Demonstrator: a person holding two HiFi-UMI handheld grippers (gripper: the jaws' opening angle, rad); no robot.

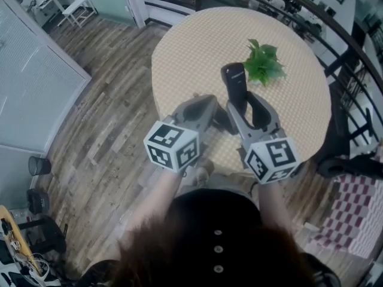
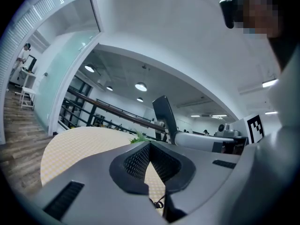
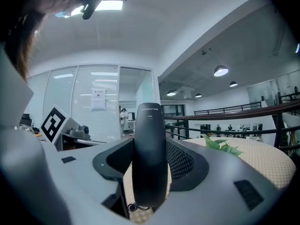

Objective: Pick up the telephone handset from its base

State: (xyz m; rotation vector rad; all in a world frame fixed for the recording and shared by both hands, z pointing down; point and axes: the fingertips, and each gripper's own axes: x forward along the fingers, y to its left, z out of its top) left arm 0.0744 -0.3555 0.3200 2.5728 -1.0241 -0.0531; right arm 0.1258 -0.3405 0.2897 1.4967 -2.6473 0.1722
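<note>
Clamping upright handset (image 1: pixel 234 79), right tool (image 3: pixel 151 165)

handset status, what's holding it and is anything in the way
Right tongs shut on handset, upright over table. Left tongs shut, empty. Base not in view. Plant beside handset, not blocking.

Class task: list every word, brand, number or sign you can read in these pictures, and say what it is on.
"CHINO...": near the top of the handset, right gripper view; last letters unsure.
Smaller line under it: too small to read.
Sheet of paper on the glass wall: blurred, unreadable.
Marker cubes: black-and-white patterns, no words.
</note>
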